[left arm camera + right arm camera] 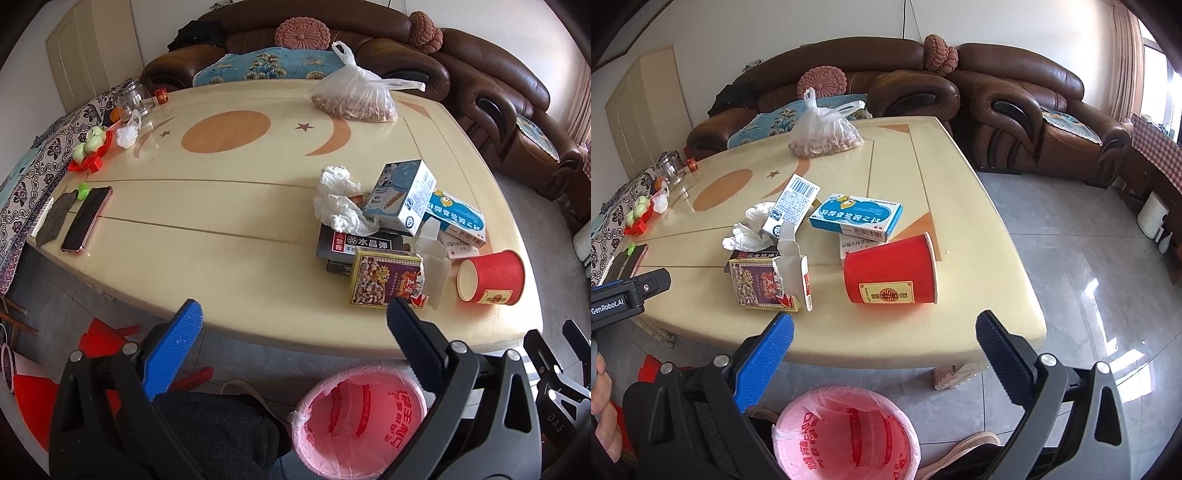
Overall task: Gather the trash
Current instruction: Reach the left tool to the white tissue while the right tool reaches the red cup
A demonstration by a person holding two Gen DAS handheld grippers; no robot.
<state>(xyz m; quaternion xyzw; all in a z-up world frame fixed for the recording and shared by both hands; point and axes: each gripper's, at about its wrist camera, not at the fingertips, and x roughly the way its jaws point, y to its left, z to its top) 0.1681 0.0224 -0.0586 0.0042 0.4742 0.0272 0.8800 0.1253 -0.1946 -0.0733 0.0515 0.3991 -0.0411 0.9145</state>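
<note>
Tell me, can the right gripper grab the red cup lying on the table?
Probably yes. The right gripper is open and the red cup lies on its side just ahead near the table edge, nothing between them.

Brown leather sofas (1015, 107) are lining the white wall (849, 22); daylight is gleaming off the grey tiled floor (1082, 266); a cream table (236, 206) is standing before them.
</note>
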